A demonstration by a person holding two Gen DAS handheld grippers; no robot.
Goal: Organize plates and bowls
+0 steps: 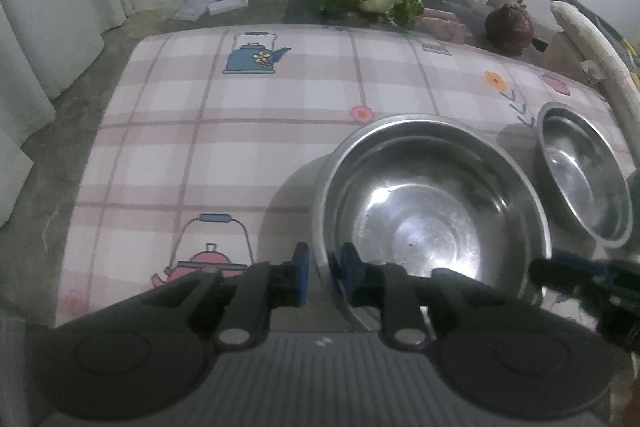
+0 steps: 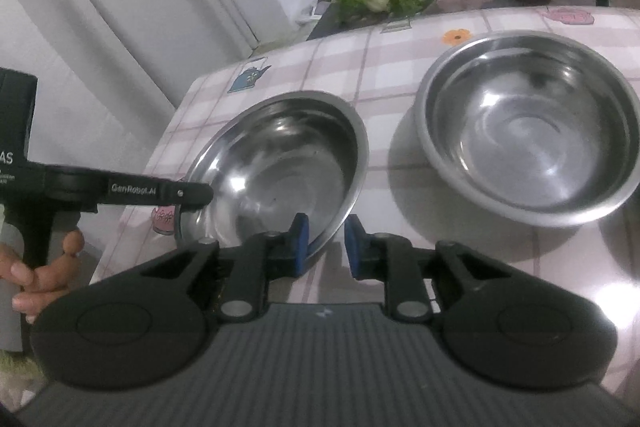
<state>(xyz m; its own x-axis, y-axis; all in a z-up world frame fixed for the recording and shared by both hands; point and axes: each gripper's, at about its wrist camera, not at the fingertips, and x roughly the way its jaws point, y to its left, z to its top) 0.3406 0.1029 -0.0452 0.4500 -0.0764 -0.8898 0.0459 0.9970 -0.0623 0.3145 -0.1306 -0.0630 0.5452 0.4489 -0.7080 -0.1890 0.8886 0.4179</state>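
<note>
Both tools are engaged on the same vessel. The left tool (image 1: 323,277) has its blue pads closed across the near rim of the large steel bowl (image 1: 436,211), one pad outside the wall and one inside. The right tool (image 2: 326,245) is clamped on the same bowl (image 2: 280,167) at another point of its rim, again with the wall passing between its pads. In the left wrist view the right tool enters at the lower right, just beside the bowl's rim.

The large bowl sits tilted in the right wrist view, its far edge higher than the edge at the pads; whether it rests on the counter (image 1: 240,147) or is lifted clear cannot be told. A second rim line shows inside it in the left wrist view, which may be a nested bowl or only a step in the wall. The second steel bowl (image 2: 532,127) stands ahead and to the right of the right tool, near the first but apart from it.

Judged risks from here:
- Polished steel and a thin rim give the pads little purchase; the bowl could slip or pivot between them.
- Two grips on one rim need matched motion. Uneven lifting would twist the bowl out of one tool.
- If a nested bowl is present, tilting could let it slide out.
- The patterned cloth could drag if the bowl is slid rather than lifted.
- Carrying toward the second bowl risks a rim strike.
</note>
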